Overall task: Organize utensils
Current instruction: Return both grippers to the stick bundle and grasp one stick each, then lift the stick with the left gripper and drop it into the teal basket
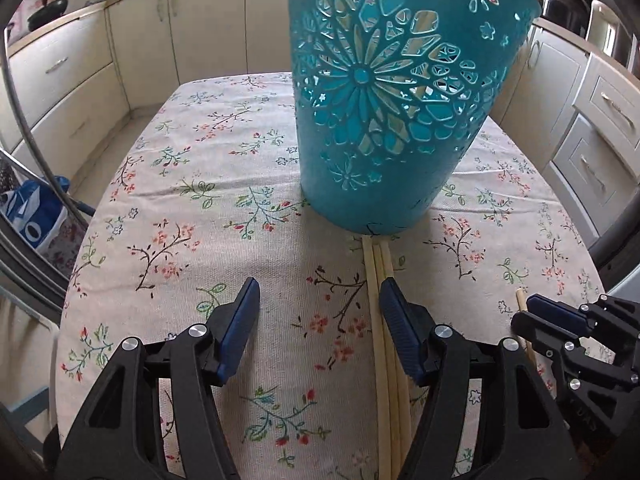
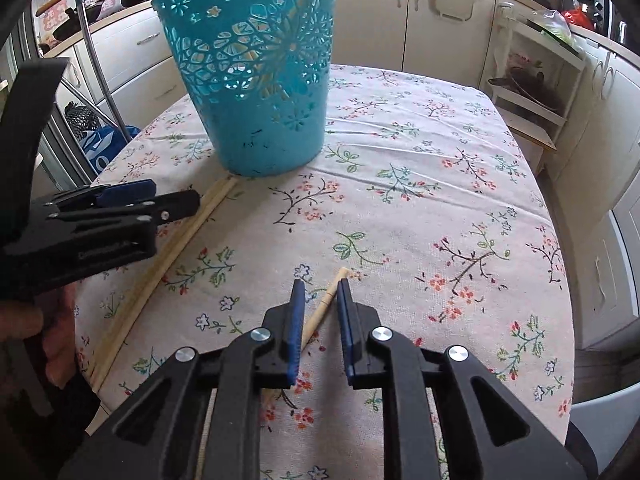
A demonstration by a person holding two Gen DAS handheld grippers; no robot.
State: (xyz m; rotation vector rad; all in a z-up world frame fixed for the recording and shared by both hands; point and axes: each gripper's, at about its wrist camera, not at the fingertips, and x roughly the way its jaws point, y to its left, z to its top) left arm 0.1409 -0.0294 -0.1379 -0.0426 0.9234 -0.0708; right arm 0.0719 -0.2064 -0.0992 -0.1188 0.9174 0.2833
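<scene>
Teal cut-out basket point(image 1: 384, 112) upright, wooden chopsticks point(image 1: 386, 320) lying at its base

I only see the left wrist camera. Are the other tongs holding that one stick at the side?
Observer: Not gripping, I think. In the right wrist view the single chopstick sits between the right tongs, with gaps beside it.
Operator: Where do my sticks end?
Observer: The chopstick bundle runs from the foot of the blue basket to the near edge of the table.
Operator: Who holds my tongs?
Observer: A person's hand grips the left tongs from behind.
</scene>
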